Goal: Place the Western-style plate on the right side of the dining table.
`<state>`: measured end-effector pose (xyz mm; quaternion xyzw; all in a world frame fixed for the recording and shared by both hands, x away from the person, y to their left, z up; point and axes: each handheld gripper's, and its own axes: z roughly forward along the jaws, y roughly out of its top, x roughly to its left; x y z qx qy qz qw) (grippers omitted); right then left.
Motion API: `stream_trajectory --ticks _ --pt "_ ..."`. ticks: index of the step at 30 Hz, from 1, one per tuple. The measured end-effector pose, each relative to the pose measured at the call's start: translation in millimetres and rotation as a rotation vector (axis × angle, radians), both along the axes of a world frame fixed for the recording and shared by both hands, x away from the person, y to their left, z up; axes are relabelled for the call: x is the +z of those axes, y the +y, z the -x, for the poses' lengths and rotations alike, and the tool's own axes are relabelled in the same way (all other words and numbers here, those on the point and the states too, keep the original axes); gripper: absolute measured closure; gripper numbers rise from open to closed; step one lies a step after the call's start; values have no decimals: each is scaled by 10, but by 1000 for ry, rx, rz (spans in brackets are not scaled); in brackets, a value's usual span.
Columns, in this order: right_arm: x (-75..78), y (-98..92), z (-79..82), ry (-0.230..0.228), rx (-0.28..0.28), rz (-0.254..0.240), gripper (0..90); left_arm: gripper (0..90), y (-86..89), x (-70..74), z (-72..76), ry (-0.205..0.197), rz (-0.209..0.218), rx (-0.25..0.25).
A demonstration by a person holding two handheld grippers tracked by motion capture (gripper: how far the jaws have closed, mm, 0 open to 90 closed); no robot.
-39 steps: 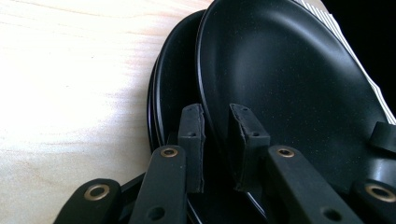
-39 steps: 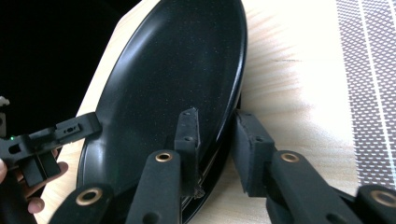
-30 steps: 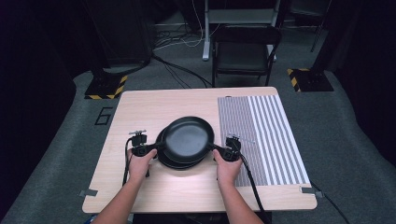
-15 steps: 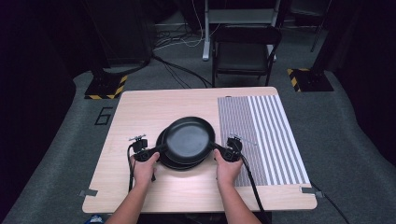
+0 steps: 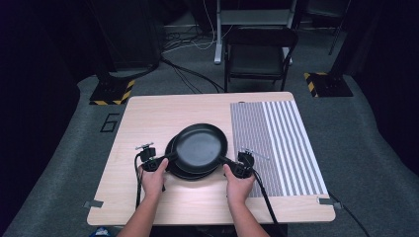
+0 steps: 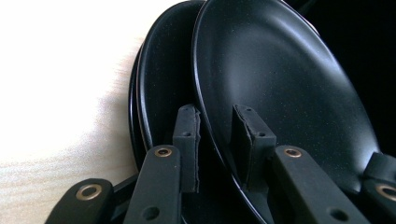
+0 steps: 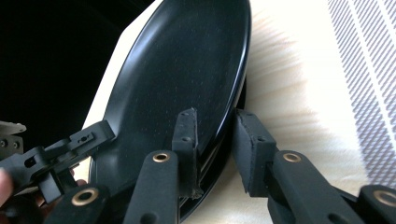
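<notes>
A pale wooden worktop point(image 5: 148, 118) seen from above, with a person's two forearms reaching in from the near edge. Near the middle sits a stack of black pans; the top pan point(image 5: 199, 147) rests slightly right of and beyond the lower pan point(image 5: 174, 167), whose rim peeks out at the left and near side.

On the left, the left gripper point(image 5: 149, 162) meets the left edge of the stack. In the left gripper view its jaws stand fairly narrow, straddling the rim of the top pan point(image 6: 280, 93), one pad over the lower pan point(image 6: 163, 84) and one inside the top pan; whether the pads press the rim cannot be told.

On the right, the right gripper point(image 5: 240, 165) meets the stack's near-right edge. In the right gripper view its jaws have just been opening, and they straddle the rim of the top pan point(image 7: 187, 65) with a small gap visible beside the outer pad.

Further right, a grey-and-white striped mat point(image 5: 281, 138) covers the right part of the worktop. Beyond the worktop stands a dark folding chair point(image 5: 259, 54) on a grey floor.
</notes>
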<state>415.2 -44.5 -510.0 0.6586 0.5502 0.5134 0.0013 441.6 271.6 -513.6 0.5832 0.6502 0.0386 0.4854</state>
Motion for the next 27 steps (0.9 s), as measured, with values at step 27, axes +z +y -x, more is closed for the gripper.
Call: stream_trajectory --ticks 27 --pt "-4 32 -229 34 -49 -1 775 753 -1 -34 -1 14 78 38"
